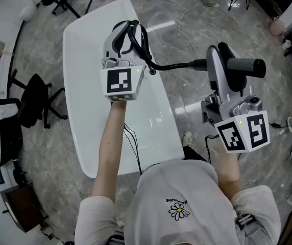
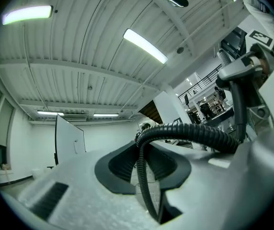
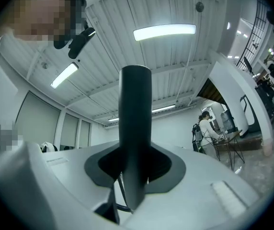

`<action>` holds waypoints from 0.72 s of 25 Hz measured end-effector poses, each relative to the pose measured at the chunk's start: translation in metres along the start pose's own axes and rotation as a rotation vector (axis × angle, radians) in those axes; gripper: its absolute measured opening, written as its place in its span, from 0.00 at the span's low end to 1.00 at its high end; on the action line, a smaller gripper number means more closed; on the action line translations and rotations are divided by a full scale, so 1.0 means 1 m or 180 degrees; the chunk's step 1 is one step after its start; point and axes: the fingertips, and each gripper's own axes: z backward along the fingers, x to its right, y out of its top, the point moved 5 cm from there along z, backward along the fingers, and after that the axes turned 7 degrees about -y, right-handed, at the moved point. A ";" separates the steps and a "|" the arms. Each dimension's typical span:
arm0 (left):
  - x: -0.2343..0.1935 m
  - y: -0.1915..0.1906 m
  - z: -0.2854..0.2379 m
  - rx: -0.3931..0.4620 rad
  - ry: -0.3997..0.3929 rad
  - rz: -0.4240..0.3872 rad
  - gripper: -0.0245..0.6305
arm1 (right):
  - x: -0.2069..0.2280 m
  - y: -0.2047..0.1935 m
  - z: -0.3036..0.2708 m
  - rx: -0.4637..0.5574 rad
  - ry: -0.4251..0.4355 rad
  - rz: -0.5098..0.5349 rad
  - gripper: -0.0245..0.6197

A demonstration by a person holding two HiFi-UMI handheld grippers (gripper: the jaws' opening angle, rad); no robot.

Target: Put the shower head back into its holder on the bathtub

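The white bathtub (image 1: 84,111) lies below my left arm in the head view. My left gripper (image 1: 127,34) hangs over it, shut on the black corrugated hose (image 1: 176,65), which loops between the jaws and runs right to the shower head (image 1: 245,67). To the right of the tub, over the floor, my right gripper (image 1: 220,60) is shut on the shower head's black handle. The hose (image 2: 189,133) passes between the jaws of the left gripper (image 2: 144,169). The handle (image 3: 135,128) stands upright between the jaws of the right gripper (image 3: 134,176). I cannot make out a holder on the tub.
A black office chair (image 1: 33,103) stands left of the tub on the marble floor (image 1: 187,14). Stand legs and cables lie beyond the tub's far end. Thin black cables hang over the tub's near rim. A person (image 3: 206,126) stands at a table far off.
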 end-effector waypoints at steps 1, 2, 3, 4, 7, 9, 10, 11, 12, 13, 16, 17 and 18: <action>-0.002 0.000 0.005 -0.0037 0.0030 0.0052 0.13 | -0.003 0.000 0.000 0.0001 0.0030 -0.0018 0.20; -0.004 -0.001 0.010 -0.0054 0.0056 0.0066 0.13 | -0.006 0.001 -0.001 0.0003 0.0058 -0.0029 0.20; -0.006 -0.002 0.014 -0.0056 0.0073 0.0039 0.13 | -0.008 0.001 -0.001 0.0003 0.0082 -0.0034 0.20; -0.009 -0.004 0.017 -0.0058 0.0085 0.0002 0.13 | -0.009 0.002 -0.001 0.0000 0.0103 -0.0035 0.20; -0.012 -0.022 0.031 -0.0241 0.0144 0.0089 0.13 | -0.015 0.002 -0.002 -0.0022 0.0160 -0.0029 0.20; -0.015 -0.039 0.038 -0.0392 0.0188 0.0239 0.13 | -0.019 0.002 -0.002 -0.0028 0.0184 -0.0009 0.20; -0.016 -0.049 0.040 -0.0447 0.0194 0.0317 0.13 | -0.021 0.001 -0.003 -0.0030 0.0190 0.0000 0.20; -0.017 -0.059 0.040 -0.0504 0.0176 0.0395 0.13 | -0.022 0.000 -0.003 -0.0037 0.0194 0.0002 0.20; -0.016 -0.070 0.039 -0.0571 0.0133 0.0463 0.13 | -0.023 -0.002 -0.004 -0.0050 0.0198 -0.0002 0.20; -0.014 -0.082 0.038 -0.0649 0.0067 0.0511 0.14 | -0.024 -0.004 -0.005 -0.0068 0.0203 -0.0011 0.20; -0.002 -0.121 0.033 -0.0870 -0.0166 0.0531 0.14 | -0.026 -0.012 -0.010 -0.0132 0.0203 0.0007 0.20; 0.003 -0.135 0.033 -0.0934 -0.0222 0.0564 0.14 | -0.026 -0.013 -0.011 -0.0147 0.0193 0.0043 0.20; 0.008 -0.148 0.032 -0.0991 -0.0263 0.0638 0.16 | -0.025 -0.015 -0.013 -0.0155 0.0178 0.0079 0.20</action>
